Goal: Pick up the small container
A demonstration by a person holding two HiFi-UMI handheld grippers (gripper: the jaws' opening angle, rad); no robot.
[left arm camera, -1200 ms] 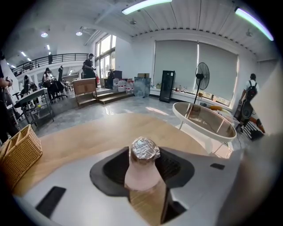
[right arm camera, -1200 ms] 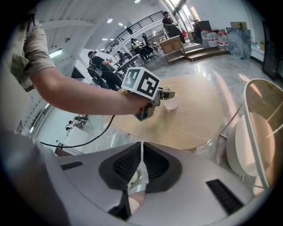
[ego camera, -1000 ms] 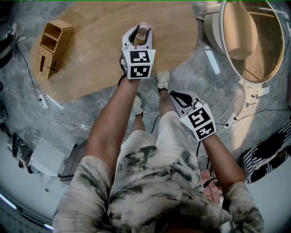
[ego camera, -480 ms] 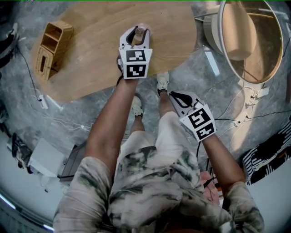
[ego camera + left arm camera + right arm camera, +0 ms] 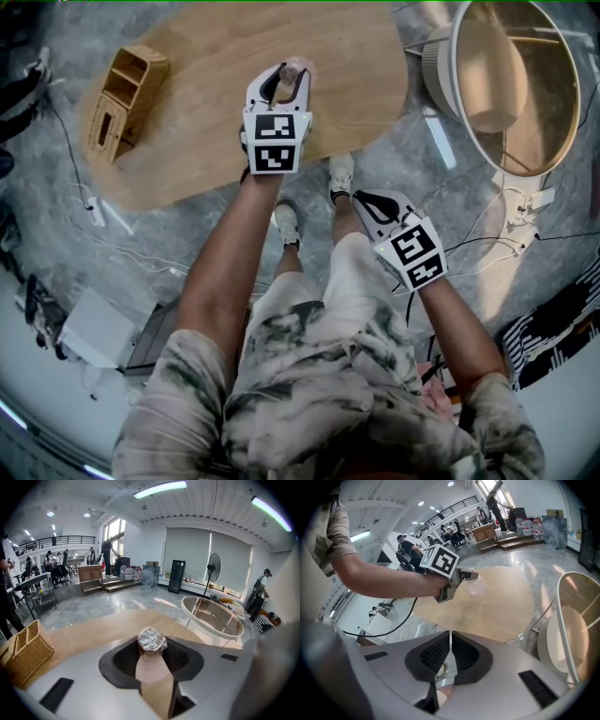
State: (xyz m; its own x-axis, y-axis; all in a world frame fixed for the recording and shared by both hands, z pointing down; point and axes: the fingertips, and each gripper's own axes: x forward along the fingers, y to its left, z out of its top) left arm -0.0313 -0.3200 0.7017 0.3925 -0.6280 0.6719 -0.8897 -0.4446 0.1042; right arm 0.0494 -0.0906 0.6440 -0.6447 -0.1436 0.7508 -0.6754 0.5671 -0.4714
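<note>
The small container (image 5: 288,75), a pale cup with a crinkled foil lid (image 5: 151,639), sits between the jaws of my left gripper (image 5: 284,82) over the oval wooden table (image 5: 197,112). The black pads (image 5: 180,658) press on its sides, so the left gripper (image 5: 151,657) is shut on it. Whether the cup's base still touches the table is hidden. My right gripper (image 5: 367,200) hangs off the table's near edge above the floor. In the right gripper view its jaws (image 5: 449,653) stand shut with only a thin slit and nothing held.
A wicker organiser basket (image 5: 127,98) stands at the table's left end (image 5: 23,653). A round glass-topped side table (image 5: 511,84) stands to the right. Cables and a grey box (image 5: 94,323) lie on the marble floor. The person's legs and shoes (image 5: 286,225) are below the table edge.
The left gripper has shifted slightly left and towards me, with the container between its jaws. The whole head view has drifted a little. The right gripper has barely moved.
</note>
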